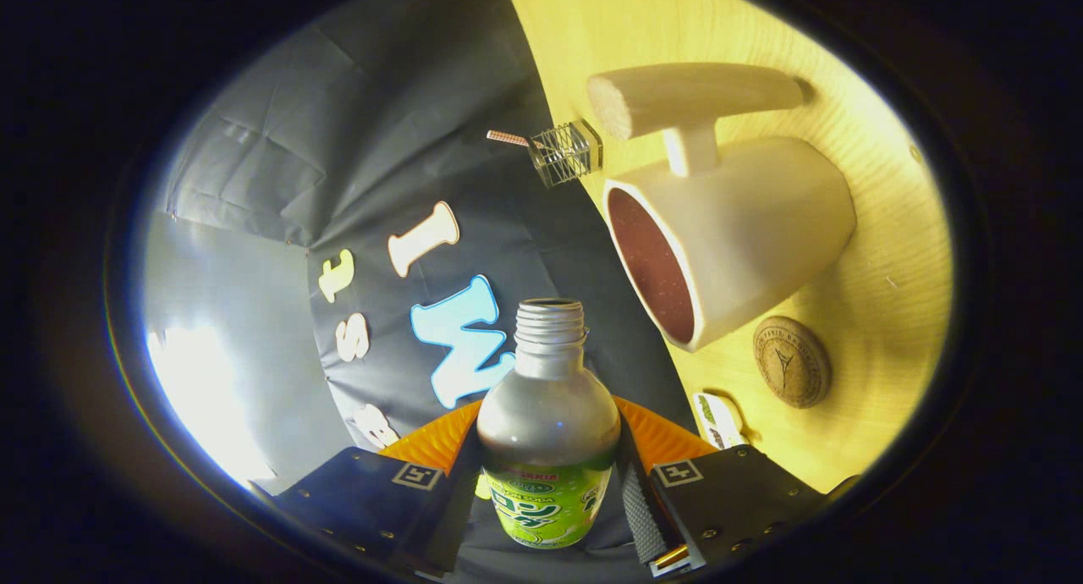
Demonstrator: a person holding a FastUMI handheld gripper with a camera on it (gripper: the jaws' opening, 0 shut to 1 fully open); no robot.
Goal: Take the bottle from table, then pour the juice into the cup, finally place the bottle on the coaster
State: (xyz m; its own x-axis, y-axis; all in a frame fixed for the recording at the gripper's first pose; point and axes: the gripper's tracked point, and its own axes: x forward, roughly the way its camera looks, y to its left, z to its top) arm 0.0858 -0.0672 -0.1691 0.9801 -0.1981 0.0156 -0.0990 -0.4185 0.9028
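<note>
Gripper (550, 491) clamping the bottle (548, 432) between both fingers, jaws pressing on its labelled body, cap off, open neck pointing ahead. View tilting, so the tabletop (880, 313) standing like a wall beside the bottle. Cup (736, 237) lying just beyond the neck, mouth open toward it, a gap showing between the two. Coaster (791, 361) sitting near the cup's base, apart from it, bare wood spreading around. Small wire cage (565, 152) perching at the tabletop's edge.

The claw (550, 491) is clamped on the bottle (548, 436), so nothing else fits between its fingers. Beyond the bottle's open neck the cup (728, 237) and its handle block the way. Bare counter (880, 313) lies around the coaster (791, 361); a wire cage (565, 152) stands near the counter's edge.
</note>
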